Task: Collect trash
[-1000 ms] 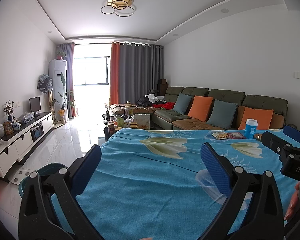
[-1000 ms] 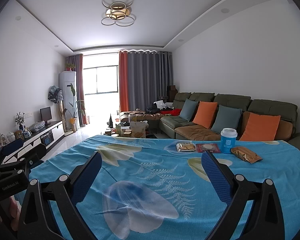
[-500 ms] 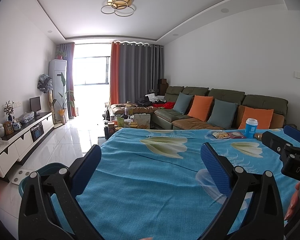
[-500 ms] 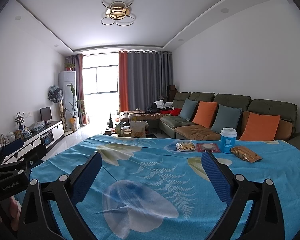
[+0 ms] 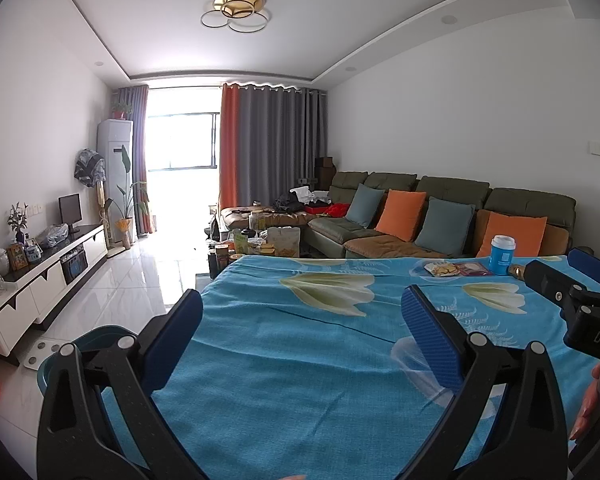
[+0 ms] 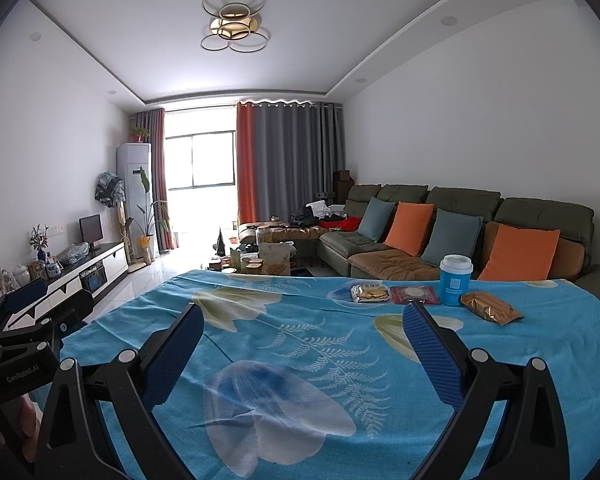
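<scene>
Lying together at far right of tabletop (image 6: 300,344): blue cup (image 6: 455,280), cracker packet (image 6: 370,293), red packet (image 6: 415,294), brown wrapper (image 6: 490,308). Sitting on floor beside left edge: teal bin (image 5: 88,340). Hovering low at near edge, both spread wide and gripping nothing: left claw (image 5: 300,332), right claw (image 6: 300,340). Showing no shift from the views a second earlier; trash remaining uncollected on the cloth.

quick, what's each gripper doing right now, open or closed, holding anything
Left gripper: open, holding nothing, above the blue cloth.
Right gripper: open, holding nothing.
</scene>
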### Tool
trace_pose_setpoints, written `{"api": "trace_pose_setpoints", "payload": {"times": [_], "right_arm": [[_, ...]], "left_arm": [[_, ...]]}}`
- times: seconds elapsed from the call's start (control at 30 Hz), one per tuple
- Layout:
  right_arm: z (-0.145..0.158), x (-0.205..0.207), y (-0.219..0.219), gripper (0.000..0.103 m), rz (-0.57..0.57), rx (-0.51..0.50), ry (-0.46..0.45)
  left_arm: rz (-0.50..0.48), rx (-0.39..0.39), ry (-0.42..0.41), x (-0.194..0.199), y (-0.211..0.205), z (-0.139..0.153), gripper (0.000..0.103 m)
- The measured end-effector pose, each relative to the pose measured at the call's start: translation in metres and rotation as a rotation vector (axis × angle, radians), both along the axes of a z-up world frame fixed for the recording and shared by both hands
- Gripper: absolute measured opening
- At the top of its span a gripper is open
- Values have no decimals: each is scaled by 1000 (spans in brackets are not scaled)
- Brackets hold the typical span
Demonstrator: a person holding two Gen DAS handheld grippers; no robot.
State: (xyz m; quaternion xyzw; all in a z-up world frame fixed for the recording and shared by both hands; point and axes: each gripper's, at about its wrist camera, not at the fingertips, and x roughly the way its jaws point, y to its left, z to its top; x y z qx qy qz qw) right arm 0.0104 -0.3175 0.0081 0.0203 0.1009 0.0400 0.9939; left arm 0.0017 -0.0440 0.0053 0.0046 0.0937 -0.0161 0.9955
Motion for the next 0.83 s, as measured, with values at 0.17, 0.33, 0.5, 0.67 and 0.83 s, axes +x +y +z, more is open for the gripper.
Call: {"api": "trace_pose_setpoints", "payload": {"times": [0.17, 0.33, 0.5, 0.67, 0.83], "right_arm": [[-1, -1, 0, 96, -3, 1, 1], [-2, -1, 0, 96, -5, 1, 3], [-3, -2, 0, 96, -6, 3, 2], [-4, 2, 0, 96, 4, 0, 29], [-7, 14, -6, 96, 24, 17, 102]], "left_arm": [[-2, 1, 4, 0, 1, 0, 97], [-10, 0, 2, -1, 1, 0, 97], [-21, 6, -1, -3, 1, -1, 97], [-47, -5, 76, 4, 3, -4, 97], [-82, -45, 171, 17, 12, -10, 97]]}}
